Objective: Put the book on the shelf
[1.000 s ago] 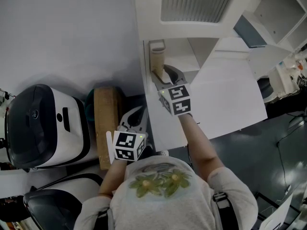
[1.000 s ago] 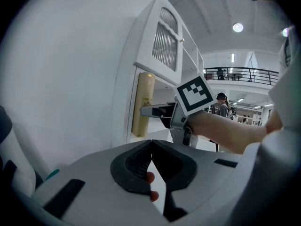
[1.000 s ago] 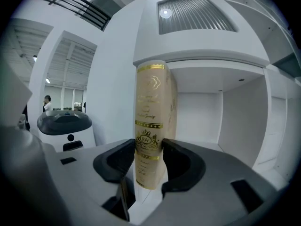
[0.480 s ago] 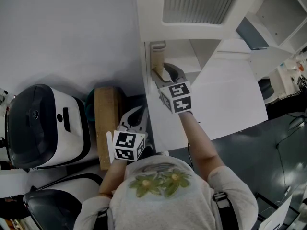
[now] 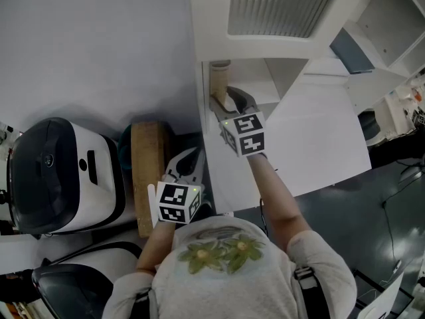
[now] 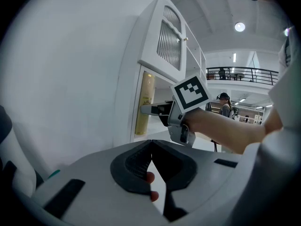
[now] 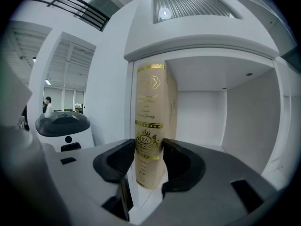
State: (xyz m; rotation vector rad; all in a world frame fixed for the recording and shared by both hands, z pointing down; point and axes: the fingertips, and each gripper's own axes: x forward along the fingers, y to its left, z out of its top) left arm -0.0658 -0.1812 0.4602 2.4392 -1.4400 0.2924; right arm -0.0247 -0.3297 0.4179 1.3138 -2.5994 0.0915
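**Book upright in the shelf, right claw clamped on it**

Head view: the right claw point(image 5: 224, 104) reaches into the open compartment of the white shelf point(image 5: 292, 68). There the book point(image 5: 218, 78) stands on end close to the compartment's left wall. The left claw point(image 5: 184, 168) hangs low near the person's body, well apart from the shelf and just beside a wooden board point(image 5: 147, 171).

Left gripper view: its jaws meet at the tips with nothing between them, so this claw is idle. Beyond them, the other claw shows at the shelf's opening with the pale book.

Right gripper view: the pads press on the book from both sides, low on its spine. The book is cream, with gold bands, a crest and lettering too small to read. It stands straight, spine toward the camera, and looks stiff-covered. Its bottom edge is near the shelf floor, but I cannot tell whether it rests there.

This looks like the placing step, nearly finished. The next move likely calls for settling the book on the floor, parting the jaws and drawing straight back. With no neighbour on its right, it could tip that way.
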